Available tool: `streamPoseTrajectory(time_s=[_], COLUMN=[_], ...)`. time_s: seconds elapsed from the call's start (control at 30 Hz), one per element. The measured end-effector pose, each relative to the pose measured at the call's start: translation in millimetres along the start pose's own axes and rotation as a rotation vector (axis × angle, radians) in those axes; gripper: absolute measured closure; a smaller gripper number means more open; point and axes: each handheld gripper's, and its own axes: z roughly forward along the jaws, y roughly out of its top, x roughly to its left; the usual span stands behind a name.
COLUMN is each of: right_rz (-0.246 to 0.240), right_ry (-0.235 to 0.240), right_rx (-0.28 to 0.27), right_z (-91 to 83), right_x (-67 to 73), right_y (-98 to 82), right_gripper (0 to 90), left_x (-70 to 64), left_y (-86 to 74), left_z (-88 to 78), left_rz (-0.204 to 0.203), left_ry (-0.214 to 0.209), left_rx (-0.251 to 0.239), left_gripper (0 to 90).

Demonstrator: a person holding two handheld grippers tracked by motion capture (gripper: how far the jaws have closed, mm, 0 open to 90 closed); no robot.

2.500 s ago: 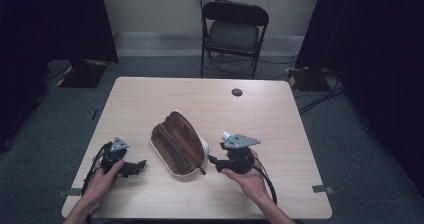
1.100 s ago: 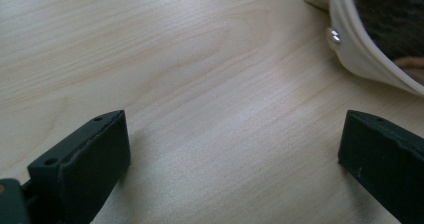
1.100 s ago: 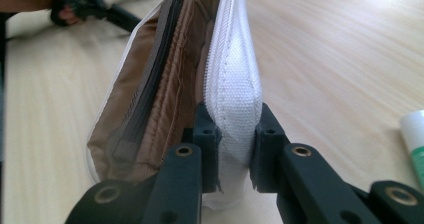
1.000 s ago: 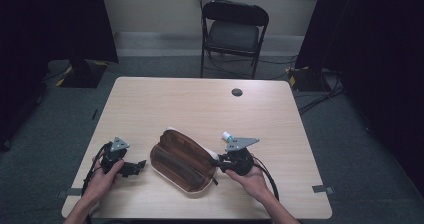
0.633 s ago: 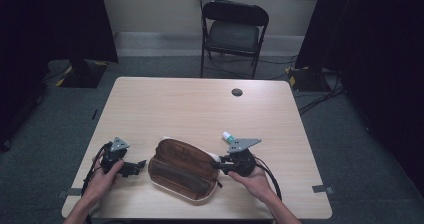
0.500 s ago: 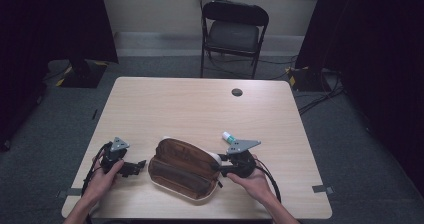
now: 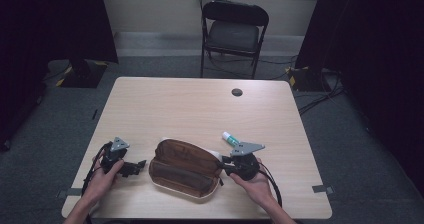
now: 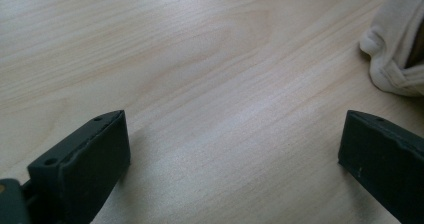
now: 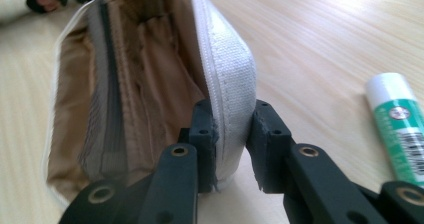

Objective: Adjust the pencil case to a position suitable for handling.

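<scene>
Two grippers at work: right gripper [image 9: 232, 134] pinching white rim of the open pouch [image 7: 185, 166] at its right end, jaws having just been closing, fabric edge caught between them; left gripper [image 7: 131, 166] spread wide over bare table [image 7: 200, 109], holding nothing, just beside pouch's left end. Pouch lying near front edge, mouth gaping, brown lining showing. Glue stick [image 7: 231, 139] resting near the right gripper. Probably mid-step, steadying the pouch open; next likely needs a free jaw pair for the glue stick
</scene>
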Motion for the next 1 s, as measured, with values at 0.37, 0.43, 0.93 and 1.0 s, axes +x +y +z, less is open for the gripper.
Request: streamPoseTrajectory(time_s=[0.37,0.43,0.93,1.0], right_rz=[0.071,0.074,0.083,0.091], right_ry=[-0.099,-0.103,-0.138,-0.142], right_rx=[-0.031,-0.033,-0.043,-0.043], right_z=[4.7,5.4,23.8,25.6], right_x=[-25.6,-26.8,-44.8,-46.1], right_y=[5.4,6.0,24.4,26.8], right_gripper=[76.5,76.9,80.4,80.2], left_x=[0.0,0.0,0.0,0.0], left_y=[0.0,0.0,0.0,0.0], left_z=[0.0,0.0,0.0,0.0], left_rz=[0.0,0.0,0.0,0.001], left_ry=[0.0,0.0,0.0,0.0], left_rx=[0.0,0.0,-0.001,0.0], left_gripper=[0.0,0.0,0.0,0.0])
